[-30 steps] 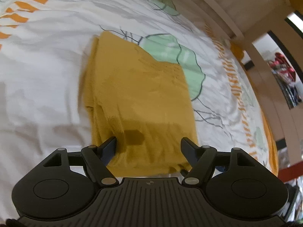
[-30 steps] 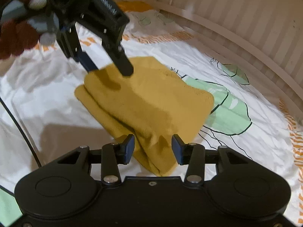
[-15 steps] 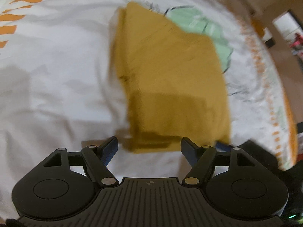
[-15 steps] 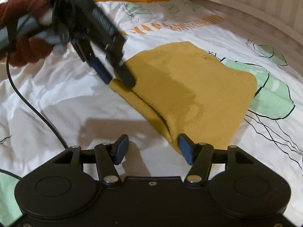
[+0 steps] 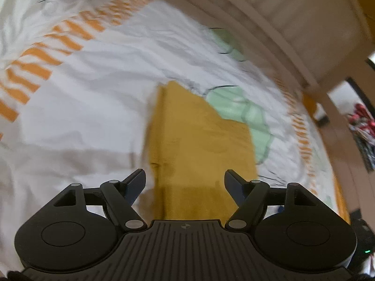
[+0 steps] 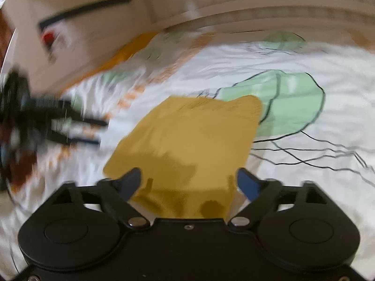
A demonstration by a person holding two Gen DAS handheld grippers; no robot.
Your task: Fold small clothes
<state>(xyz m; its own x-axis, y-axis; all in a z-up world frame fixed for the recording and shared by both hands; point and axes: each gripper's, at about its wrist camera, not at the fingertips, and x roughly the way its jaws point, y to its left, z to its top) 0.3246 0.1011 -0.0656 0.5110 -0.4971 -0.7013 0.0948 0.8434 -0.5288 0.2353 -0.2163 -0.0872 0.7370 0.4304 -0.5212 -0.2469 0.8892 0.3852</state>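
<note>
With the yellow garment (image 6: 187, 138) folded flat on the bed (image 6: 304, 53), your left hand-held gripper (image 5: 185, 182) stands open and empty, your right hand-held gripper (image 6: 189, 182) is opening over it, gripping nothing; next, probably reach for another piece, none in view.

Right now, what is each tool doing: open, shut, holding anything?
Left tool: open, holding nothing.
Right tool: jaws opening, nothing gripped; the yellow garment lies folded on the bedsheet.

Mustard-yellow folded garment (image 5: 201, 140), plain all over, on a white bedsheet (image 5: 89, 107) printed with pale green blobs outlined in black and thin black lines. Orange dashes band the sheet's edges, and both grippers are black with dark blue pads (image 6: 246, 182).
</note>
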